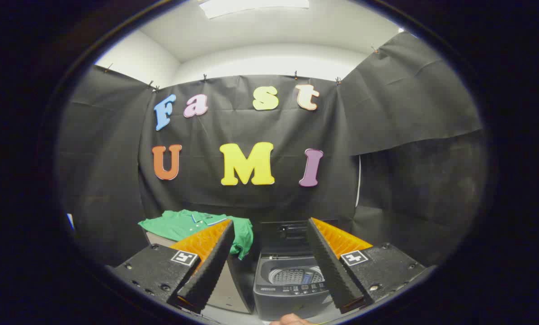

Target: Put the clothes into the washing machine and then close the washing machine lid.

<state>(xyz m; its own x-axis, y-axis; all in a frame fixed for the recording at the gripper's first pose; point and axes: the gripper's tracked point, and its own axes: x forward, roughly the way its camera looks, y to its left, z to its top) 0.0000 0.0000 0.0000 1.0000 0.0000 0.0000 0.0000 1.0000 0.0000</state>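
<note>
A green polo shirt (183,225) lies spread on a low stand (226,289), beyond my left finger, with one sleeve hanging over the stand's edge. To its right stands a small grey top-loading washing machine (287,300) with its lid (282,237) raised and the drum (296,275) showing inside. My gripper (269,230) is open and holds nothing; the machine's opening sits between and beyond the fingers, some way off.
Black cloth walls close the booth behind and on both sides. A fingertip of a person's hand (292,320) peeks in just in front of the machine.
</note>
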